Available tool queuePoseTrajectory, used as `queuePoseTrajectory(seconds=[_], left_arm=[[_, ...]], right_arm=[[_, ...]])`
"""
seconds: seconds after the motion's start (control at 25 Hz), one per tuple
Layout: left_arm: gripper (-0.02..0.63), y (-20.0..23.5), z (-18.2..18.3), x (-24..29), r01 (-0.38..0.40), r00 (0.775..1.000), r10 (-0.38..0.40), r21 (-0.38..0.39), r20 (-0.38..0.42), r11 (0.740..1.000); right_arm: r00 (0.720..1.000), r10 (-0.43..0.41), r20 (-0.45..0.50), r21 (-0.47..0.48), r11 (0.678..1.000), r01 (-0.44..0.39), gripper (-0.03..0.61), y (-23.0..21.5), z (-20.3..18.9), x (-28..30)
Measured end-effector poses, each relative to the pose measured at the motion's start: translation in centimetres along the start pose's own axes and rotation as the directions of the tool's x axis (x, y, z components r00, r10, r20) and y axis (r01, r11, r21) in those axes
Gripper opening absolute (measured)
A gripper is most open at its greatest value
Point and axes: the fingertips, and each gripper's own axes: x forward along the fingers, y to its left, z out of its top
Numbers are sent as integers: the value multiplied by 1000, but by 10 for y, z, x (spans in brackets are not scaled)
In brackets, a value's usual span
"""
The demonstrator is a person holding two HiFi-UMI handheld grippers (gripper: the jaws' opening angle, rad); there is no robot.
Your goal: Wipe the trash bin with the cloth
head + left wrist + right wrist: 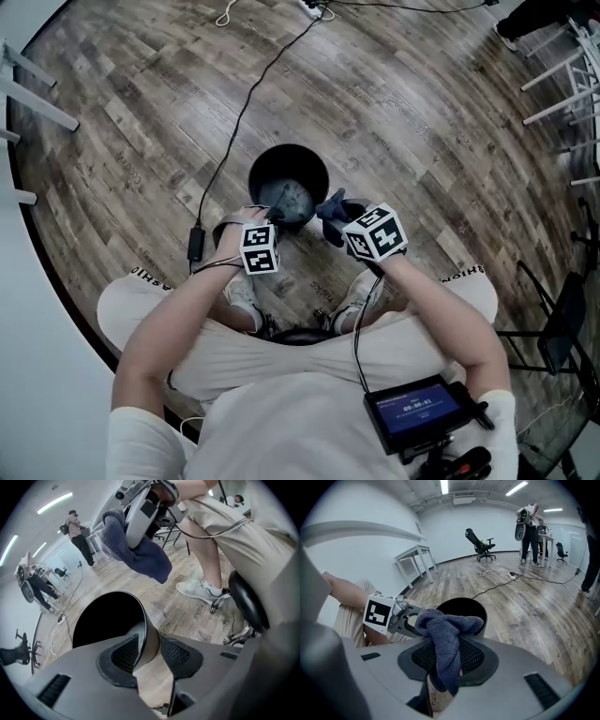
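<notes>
A black round trash bin (289,185) stands on the wood floor just ahead of the person's shoes. My left gripper (272,217) is at the bin's near rim. In the left gripper view its jaws (149,651) are clamped on the bin's wall (149,634), one pad inside and one outside. My right gripper (339,225) is just right of the bin, shut on a dark blue cloth (332,212). The cloth (446,641) hangs bunched between its pads in the right gripper view, in front of the bin's mouth (464,607). The bin's inside is dark.
A black cable (246,111) runs across the floor to an adapter (195,244) left of the bin. White table legs (33,89) stand at the far left, white chair frames (574,70) at the right. Under the person sits a stool (300,335). People stand far back (529,522).
</notes>
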Motion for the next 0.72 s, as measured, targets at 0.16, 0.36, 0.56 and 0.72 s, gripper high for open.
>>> queuePoseTrajectory(seconds=[0.16, 0.36, 0.56, 0.72], left_arm=[[138, -4, -8, 16, -22, 1000, 23, 98, -10, 995], [137, -1, -10, 28, -19, 1000, 19, 27, -9, 999], [81, 5, -8, 29, -45, 999, 45, 31, -15, 999], [75, 4, -8, 28, -36, 999, 37, 64, -13, 997]], right_arm=[[997, 22, -76, 22, 1000, -20, 106, 11, -34, 14], [992, 40, -124, 36, 999, -35, 106, 13, -54, 54], [979, 78, -187, 21, 997, -75, 106, 20, -75, 91], [980, 42, -193, -30, 998, -48, 106, 14, -79, 106]])
